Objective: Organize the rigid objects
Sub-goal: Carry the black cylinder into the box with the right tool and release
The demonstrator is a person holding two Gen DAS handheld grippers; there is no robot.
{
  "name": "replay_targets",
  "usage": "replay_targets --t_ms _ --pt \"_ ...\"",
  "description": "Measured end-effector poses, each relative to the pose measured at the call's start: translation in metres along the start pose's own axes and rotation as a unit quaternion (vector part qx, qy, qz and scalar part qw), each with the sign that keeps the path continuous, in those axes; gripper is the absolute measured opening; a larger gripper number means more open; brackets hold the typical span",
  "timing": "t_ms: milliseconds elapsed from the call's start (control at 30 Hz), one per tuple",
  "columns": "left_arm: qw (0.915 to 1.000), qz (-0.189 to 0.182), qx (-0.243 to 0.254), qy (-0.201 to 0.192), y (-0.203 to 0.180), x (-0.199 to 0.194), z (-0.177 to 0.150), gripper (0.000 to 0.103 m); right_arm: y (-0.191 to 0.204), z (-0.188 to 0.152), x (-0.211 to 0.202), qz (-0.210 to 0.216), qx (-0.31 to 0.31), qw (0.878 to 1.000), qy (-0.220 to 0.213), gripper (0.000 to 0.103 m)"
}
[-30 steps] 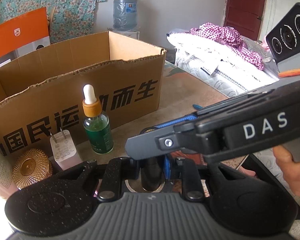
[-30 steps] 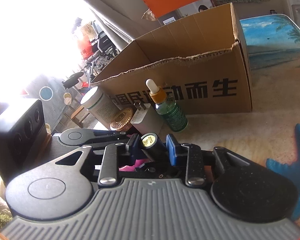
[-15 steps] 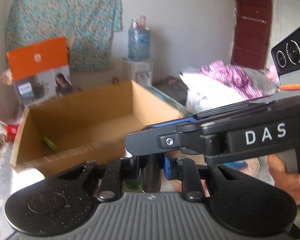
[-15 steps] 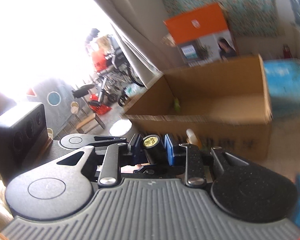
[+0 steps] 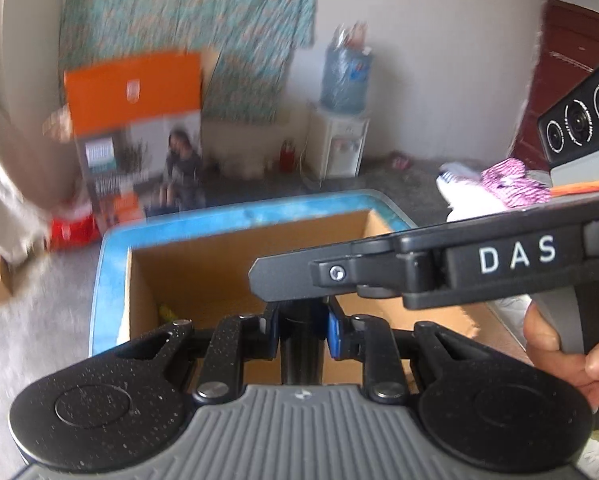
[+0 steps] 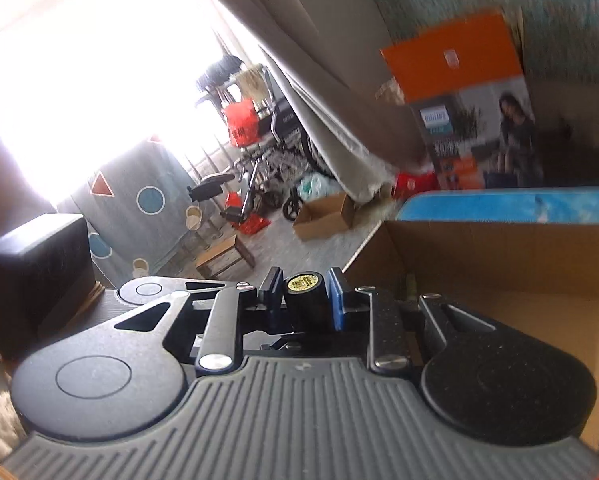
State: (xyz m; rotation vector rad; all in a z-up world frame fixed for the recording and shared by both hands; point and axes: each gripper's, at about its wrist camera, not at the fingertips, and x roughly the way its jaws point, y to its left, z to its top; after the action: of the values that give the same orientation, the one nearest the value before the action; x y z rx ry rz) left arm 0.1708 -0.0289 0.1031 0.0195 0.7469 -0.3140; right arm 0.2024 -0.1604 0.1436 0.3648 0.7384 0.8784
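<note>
Both grippers grip the same black cylinder with a gold label on its end. In the left wrist view my left gripper (image 5: 302, 326) is shut on the cylinder (image 5: 301, 344); the right gripper's body (image 5: 439, 272) crosses above it. In the right wrist view my right gripper (image 6: 304, 298) is shut on the cylinder (image 6: 304, 300). We hold it above the open cardboard box (image 5: 235, 276), which also shows in the right wrist view (image 6: 499, 264). A small yellow-green item (image 5: 166, 313) lies on the box floor.
The box stands on a blue-edged table (image 5: 111, 248). An orange and grey product box (image 5: 139, 136) stands behind it. A water dispenser (image 5: 341, 120), a curtain (image 6: 339, 112) and a wheelchair (image 6: 267, 168) are farther off.
Both grippers rose and moved forward with the cylinder, from in front of the box to above its opening. The bottles and charger on the table dropped out of view.
</note>
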Motion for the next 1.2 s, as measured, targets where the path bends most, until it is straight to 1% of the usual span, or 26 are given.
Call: replay_targets --t_ms 100,133,233,300,367,433,467,500,567,633,700,767,800,900,1033,1200 --pt "0.9987 -0.004 -0.025 0.044 0.022 0.027 0.005 0.023 -0.031 0.007 0.032 0.005 0.060 0.997 0.044 0.023" --pt "0.9980 -0.004 -0.030 0.056 0.029 0.034 0.002 0.023 -0.041 0.008 0.042 0.008 0.077 0.995 0.058 0.023" --pt "0.9944 0.000 -0.046 0.095 0.044 0.054 -0.004 0.023 -0.064 0.004 0.073 0.014 0.123 0.987 0.098 0.023" --pt "0.9921 0.009 -0.050 0.115 0.052 0.064 -0.010 0.023 -0.074 -0.002 0.092 0.017 0.145 0.982 0.123 0.023" --pt "0.9901 0.017 -0.056 0.128 0.060 0.069 -0.015 0.023 -0.081 -0.006 0.110 0.018 0.159 0.976 0.148 0.023" --pt "0.9882 0.024 -0.066 0.136 0.067 0.072 -0.016 0.027 -0.087 -0.009 0.129 0.012 0.167 0.970 0.175 0.023" --pt "0.9868 0.028 -0.071 0.142 0.070 0.074 -0.018 0.031 -0.091 -0.011 0.138 0.011 0.175 0.967 0.186 0.024" --pt "0.9858 0.029 -0.075 0.147 0.074 0.075 -0.020 0.033 -0.095 -0.013 0.147 0.011 0.186 0.963 0.196 0.025" --pt "0.9857 0.032 -0.075 0.148 0.078 0.074 -0.023 0.033 -0.104 -0.015 0.164 0.015 0.208 0.955 0.213 0.025" --pt "0.9863 0.030 -0.071 0.146 0.079 0.072 -0.023 0.035 -0.110 -0.016 0.180 0.009 0.217 0.950 0.226 0.025" --pt "0.9875 0.036 -0.064 0.140 0.076 0.069 -0.022 0.044 -0.111 -0.016 0.191 -0.001 0.218 0.948 0.230 0.026" --pt "0.9890 0.046 -0.057 0.129 0.073 0.066 -0.020 0.045 -0.111 -0.014 0.198 -0.004 0.220 0.948 0.229 0.027" --pt "0.9896 0.048 -0.054 0.124 0.073 0.063 -0.021 0.047 -0.110 -0.013 0.200 -0.005 0.219 0.949 0.225 0.029" --pt "0.9910 0.044 -0.057 0.112 0.073 0.058 -0.018 0.049 -0.106 -0.008 0.197 -0.008 0.213 0.954 0.213 0.033" --pt "0.9935 0.046 -0.058 0.087 0.072 0.044 -0.015 0.054 -0.107 0.000 0.177 -0.009 0.210 0.960 0.186 0.034" --pt "0.9961 0.044 -0.056 0.051 0.065 0.018 -0.014 0.059 -0.108 0.011 0.135 -0.006 0.205 0.968 0.145 0.034"
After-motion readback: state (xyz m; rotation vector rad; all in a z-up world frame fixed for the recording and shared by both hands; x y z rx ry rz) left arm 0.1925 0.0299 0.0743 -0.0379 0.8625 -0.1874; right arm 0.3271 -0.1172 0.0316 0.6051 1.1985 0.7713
